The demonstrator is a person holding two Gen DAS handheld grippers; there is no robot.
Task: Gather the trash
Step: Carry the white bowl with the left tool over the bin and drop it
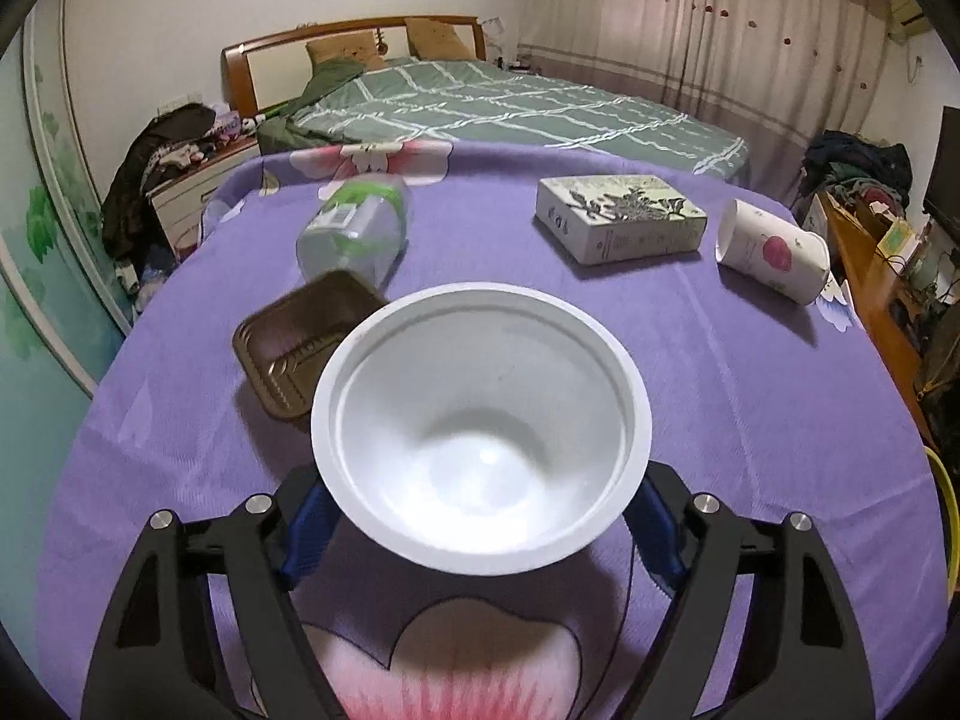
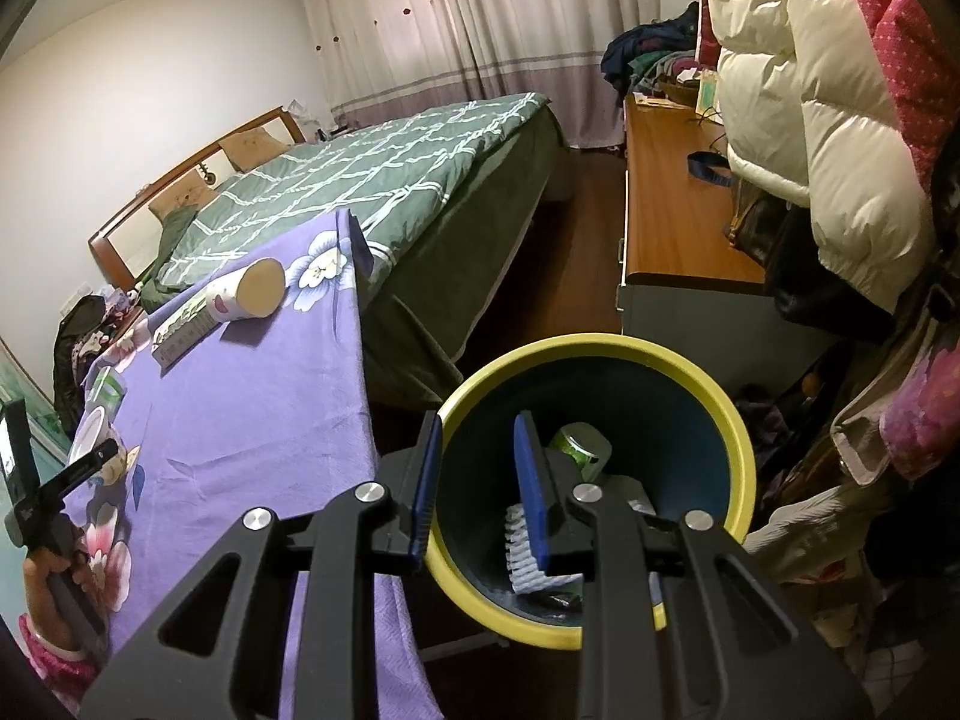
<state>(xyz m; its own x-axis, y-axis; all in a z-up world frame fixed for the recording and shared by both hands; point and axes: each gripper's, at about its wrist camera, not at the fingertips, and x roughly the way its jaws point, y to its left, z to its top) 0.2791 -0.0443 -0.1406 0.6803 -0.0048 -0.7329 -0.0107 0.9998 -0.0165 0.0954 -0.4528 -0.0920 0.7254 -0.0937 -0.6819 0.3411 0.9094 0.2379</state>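
Bedroom setting: a table draped in a purple floral tablecloth stands at the foot of a bed with a green checked quilt, with pink-striped curtains behind.

Left gripper: its two blue-padded fingers are spread wide and press against opposite sides of a round white plastic bowl. The bowl is upright, mouth up, and held above the cloth.

Items lying on the tablecloth, left wrist view:
- A brown rectangular plastic tray, partly hidden behind the bowl's left rim.
- A clear plastic bottle with a green label, on its side, just beyond the tray; the two overlap in this view, so contact cannot be confirmed.
- A flat white carton printed with a dark plant motif, lying flat, right of centre.
- A white paper cup with a pink flower print, on its side, near the carton's right end and close to the table edge.

Right gripper: its fingers stand moderately apart and hold nothing. One finger lies outside the rim of a yellow-rimmed dark round bin and the other over its opening. The bin stands on the floor beside the table and contains a green-labelled can and a white ribbed item.

A cream padded jacket hangs at upper right.
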